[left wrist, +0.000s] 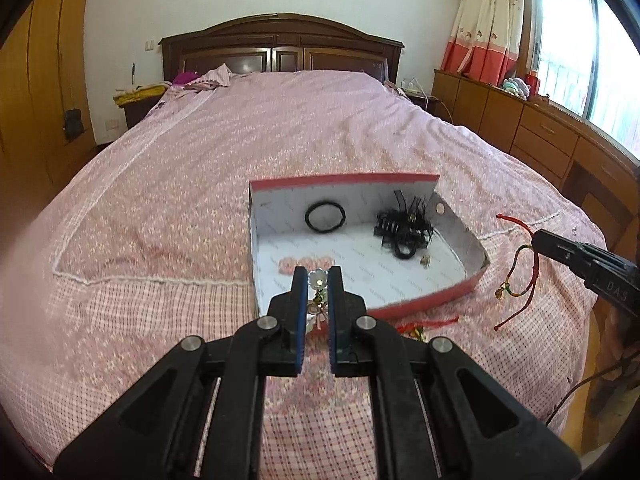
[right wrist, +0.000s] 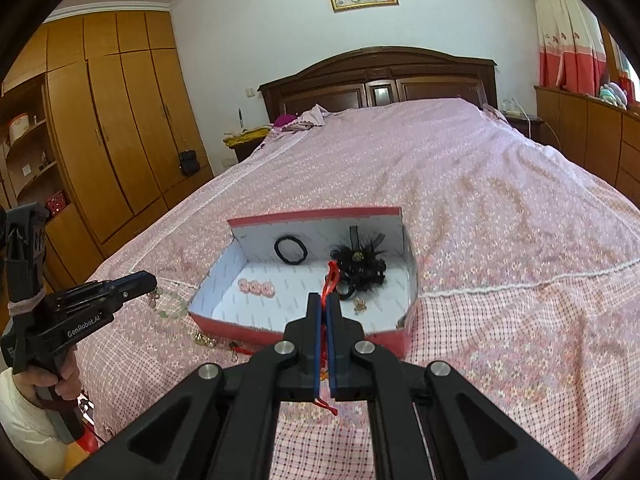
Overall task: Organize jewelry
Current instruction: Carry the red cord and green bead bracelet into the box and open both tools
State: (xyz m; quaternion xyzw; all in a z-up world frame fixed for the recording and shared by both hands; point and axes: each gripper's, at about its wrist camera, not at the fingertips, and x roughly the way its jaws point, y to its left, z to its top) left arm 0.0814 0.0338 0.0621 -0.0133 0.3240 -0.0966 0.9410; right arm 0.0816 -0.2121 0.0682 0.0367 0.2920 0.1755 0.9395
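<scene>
A red open box (left wrist: 424, 303) with a white lining sits on the bed; it also shows in the right wrist view (right wrist: 280, 330). In it lie a black hair tie (left wrist: 324, 217), a black feathered clip (left wrist: 404, 227), a pink flower clip (left wrist: 306, 263) and a small gold piece (left wrist: 425, 261). My left gripper (left wrist: 318, 276) is shut on a flower hair ornament (left wrist: 319, 280) at the box's near wall. My right gripper (right wrist: 324, 300) is shut on a red string bracelet (right wrist: 331, 278), which hangs from it right of the box (left wrist: 520, 268).
A red cord with gold bells (left wrist: 420, 328) lies on the pink bedspread (left wrist: 200, 200) in front of the box. Wooden wardrobes (right wrist: 112, 140) stand left, low cabinets (left wrist: 540, 132) right, the headboard (left wrist: 280, 48) at the far end.
</scene>
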